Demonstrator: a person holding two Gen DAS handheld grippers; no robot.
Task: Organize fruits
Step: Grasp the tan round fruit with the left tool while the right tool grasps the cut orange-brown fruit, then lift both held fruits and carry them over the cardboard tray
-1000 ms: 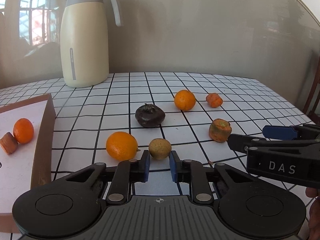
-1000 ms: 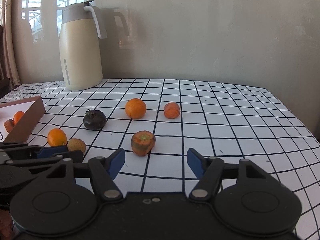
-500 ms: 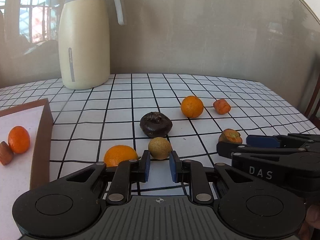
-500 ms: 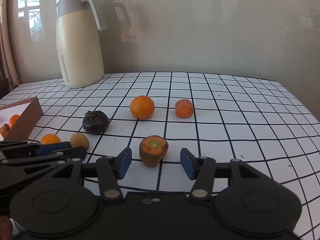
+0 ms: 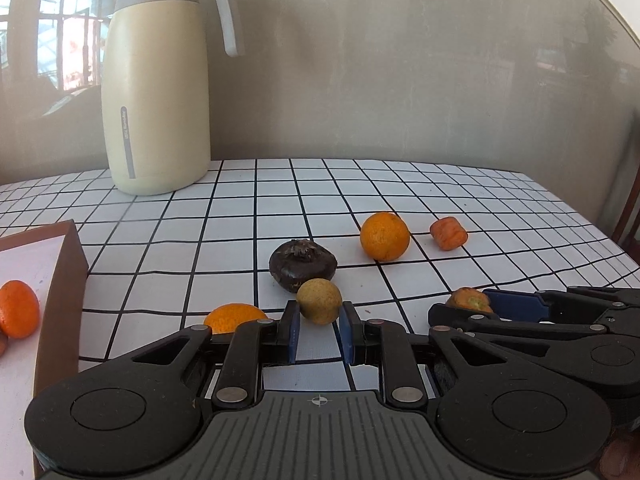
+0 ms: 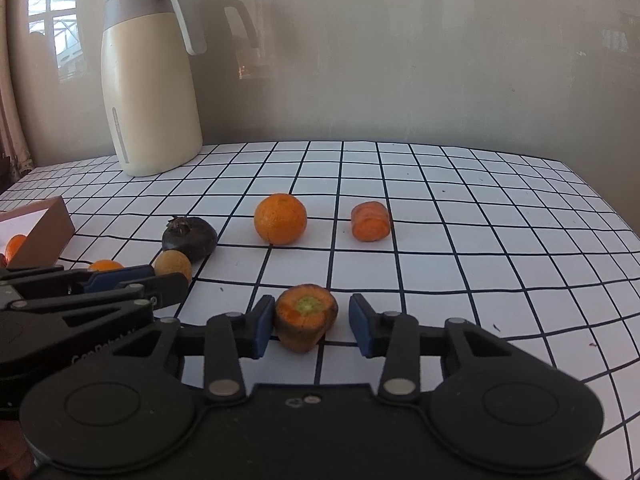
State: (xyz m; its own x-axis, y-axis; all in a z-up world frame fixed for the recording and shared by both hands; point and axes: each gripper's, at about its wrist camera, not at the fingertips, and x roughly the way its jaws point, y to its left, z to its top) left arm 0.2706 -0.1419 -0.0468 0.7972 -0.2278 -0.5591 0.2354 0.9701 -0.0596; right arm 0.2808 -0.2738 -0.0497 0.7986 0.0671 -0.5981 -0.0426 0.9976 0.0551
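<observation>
The right gripper points down at the table, its jaws closing around a carrot top – one pad looks to touch it, the other is just apart. The left gripper tilts down too, jaws as close together as they go, holding nothing – the small brown fruit sits right at their tips. Farther off lie a dark fruit, an orange and a carrot chunk.

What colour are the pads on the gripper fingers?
Blue pads, clearest in the right wrist view.
</observation>
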